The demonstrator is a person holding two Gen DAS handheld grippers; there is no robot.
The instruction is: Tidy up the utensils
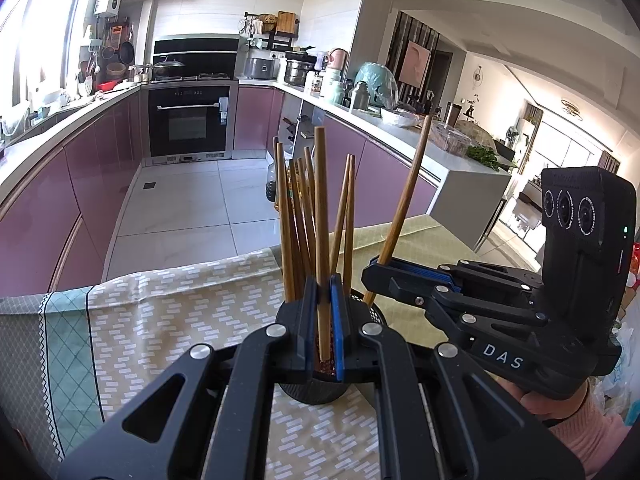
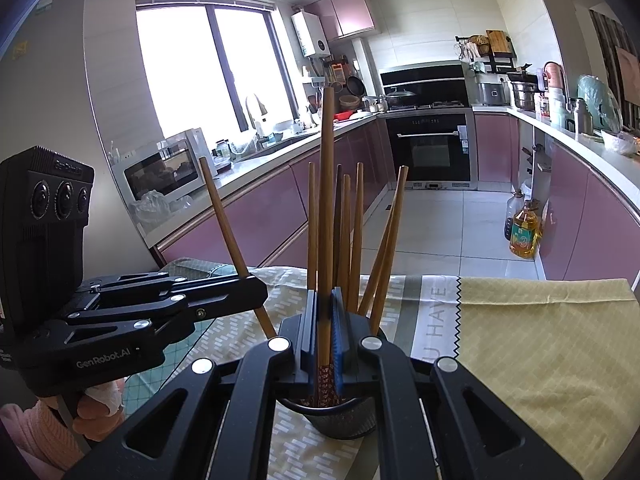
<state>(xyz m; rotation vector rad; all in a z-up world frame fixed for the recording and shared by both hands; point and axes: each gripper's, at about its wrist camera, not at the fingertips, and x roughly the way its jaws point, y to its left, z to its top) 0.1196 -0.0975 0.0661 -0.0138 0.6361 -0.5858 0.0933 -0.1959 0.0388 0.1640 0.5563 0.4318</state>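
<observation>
A black mesh holder (image 1: 312,392) (image 2: 348,420) stands on the table with several wooden chopsticks (image 1: 296,216) (image 2: 354,236) upright in it. My left gripper (image 1: 323,296) (image 2: 258,292) is shut on one chopstick (image 1: 321,208) (image 2: 224,220), whose patterned lower end sits inside the holder's mouth. My right gripper (image 2: 325,304) (image 1: 374,269) is shut on another chopstick (image 2: 326,200) (image 1: 404,200), its red patterned end also down in the holder. Both grippers meet over the holder, left one from the left, right one from the right. A hand in a pink sleeve (image 1: 592,432) holds the right gripper.
A patterned tablecloth (image 1: 180,320) and a yellow cloth (image 2: 540,340) cover the table, whose far edge drops to the tiled kitchen floor (image 1: 180,208). An oil bottle (image 2: 524,232) stands on the floor by purple cabinets. A microwave (image 2: 164,172) sits on the left counter.
</observation>
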